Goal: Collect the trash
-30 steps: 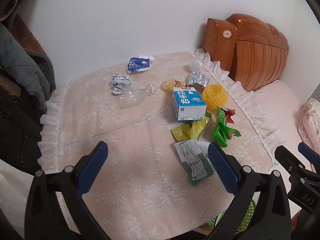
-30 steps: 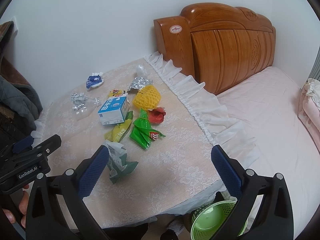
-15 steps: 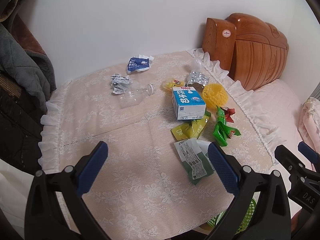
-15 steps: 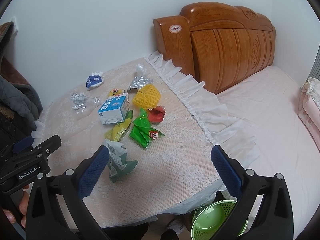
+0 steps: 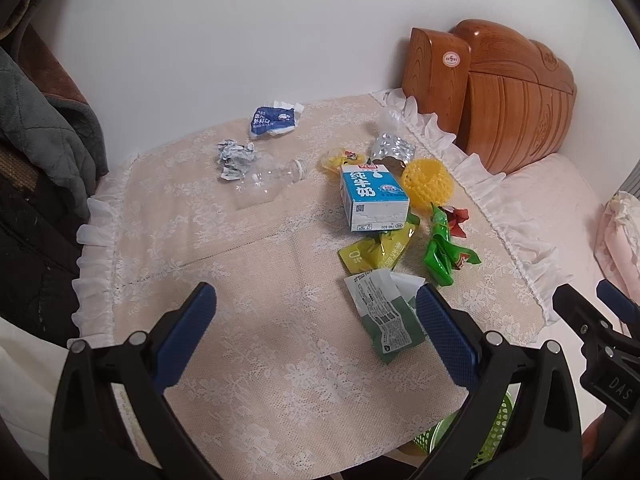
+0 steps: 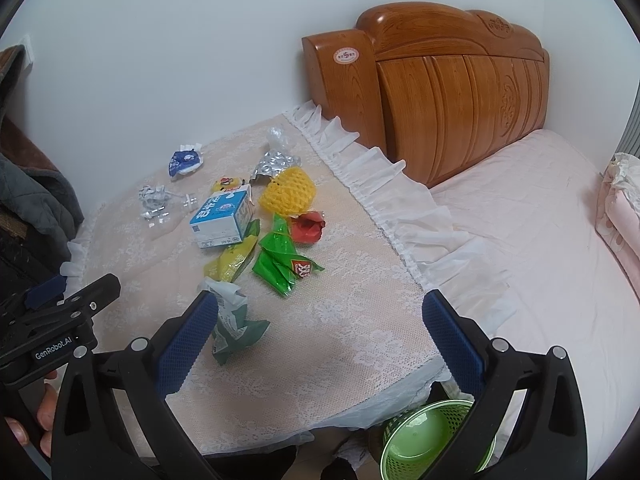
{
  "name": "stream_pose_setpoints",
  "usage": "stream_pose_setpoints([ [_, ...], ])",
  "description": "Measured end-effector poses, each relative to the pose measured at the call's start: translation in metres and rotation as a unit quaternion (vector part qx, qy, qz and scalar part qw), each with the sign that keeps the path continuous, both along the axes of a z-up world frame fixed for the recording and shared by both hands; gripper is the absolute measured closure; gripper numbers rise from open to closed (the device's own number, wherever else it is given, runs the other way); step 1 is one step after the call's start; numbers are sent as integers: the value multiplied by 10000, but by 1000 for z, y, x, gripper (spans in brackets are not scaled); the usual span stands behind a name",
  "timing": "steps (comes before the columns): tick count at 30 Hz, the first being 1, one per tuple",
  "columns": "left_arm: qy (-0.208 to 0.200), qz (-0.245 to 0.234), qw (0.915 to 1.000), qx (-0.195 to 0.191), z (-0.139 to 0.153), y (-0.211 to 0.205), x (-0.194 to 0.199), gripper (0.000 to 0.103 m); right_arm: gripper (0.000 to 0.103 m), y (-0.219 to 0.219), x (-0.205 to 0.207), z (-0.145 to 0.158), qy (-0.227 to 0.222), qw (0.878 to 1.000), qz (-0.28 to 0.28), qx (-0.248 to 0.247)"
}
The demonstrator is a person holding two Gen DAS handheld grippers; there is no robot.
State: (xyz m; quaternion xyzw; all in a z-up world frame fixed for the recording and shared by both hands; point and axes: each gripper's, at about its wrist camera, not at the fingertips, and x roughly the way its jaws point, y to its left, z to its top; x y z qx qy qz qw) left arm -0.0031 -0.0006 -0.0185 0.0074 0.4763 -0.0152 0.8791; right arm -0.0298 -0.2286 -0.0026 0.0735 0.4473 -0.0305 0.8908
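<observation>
Both hand-held grippers, the left (image 5: pixel 316 330) and the right (image 6: pixel 320 336), hang wide open and empty above the near edge of the lace-covered table (image 5: pixel 248 344). Trash lies scattered there: a milk carton (image 5: pixel 370 196), green wrappers (image 6: pixel 282 262), a clear bottle (image 5: pixel 268 182). A green basket (image 6: pixel 436 438) sits below, beside the bed (image 6: pixel 520 248).

Left tongs (image 5: pixel 316 332) wide open, empty; right tongs (image 6: pixel 320 340) likewise, side by side.
</observation>
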Motion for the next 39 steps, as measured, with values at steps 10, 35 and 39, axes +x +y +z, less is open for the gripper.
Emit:
stream_pose_setpoints([
  [10,858,-251,9957,-228,-55,-35,6,7,2,-41,-18,-40,290,9989,-227,294],
  [35,871,-46,9961,-154,-94,-17,23,43,2,17,60,-85,159,9869,1575,-306],
  [39,713,-353,9967,-148,-78,4,14,43,2,43,92,-103,214,9866,1532,-523],
])
